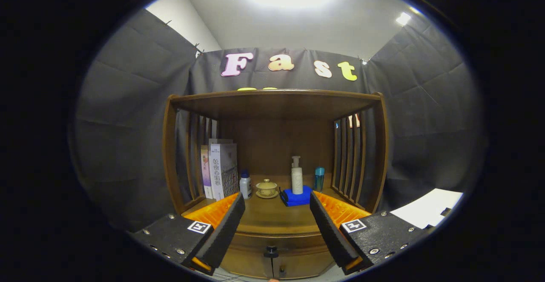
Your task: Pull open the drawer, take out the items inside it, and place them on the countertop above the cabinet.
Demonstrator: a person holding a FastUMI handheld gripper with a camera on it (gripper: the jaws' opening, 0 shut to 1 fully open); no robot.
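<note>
Gripper view: jaws point(276, 224) spread wide and empty, lined up to approach the small dark round drawer knob point(271, 252) just ahead and below, on the closed brown wooden cabinet drawer point(272, 241); bench point(274, 218) beyond.

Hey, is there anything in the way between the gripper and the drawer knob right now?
Nothing visible. The gripper has its fingers open, and the drawer knob sits low between them on the closed drawer front. The bottles and cup stand farther back on the countertop.
</note>
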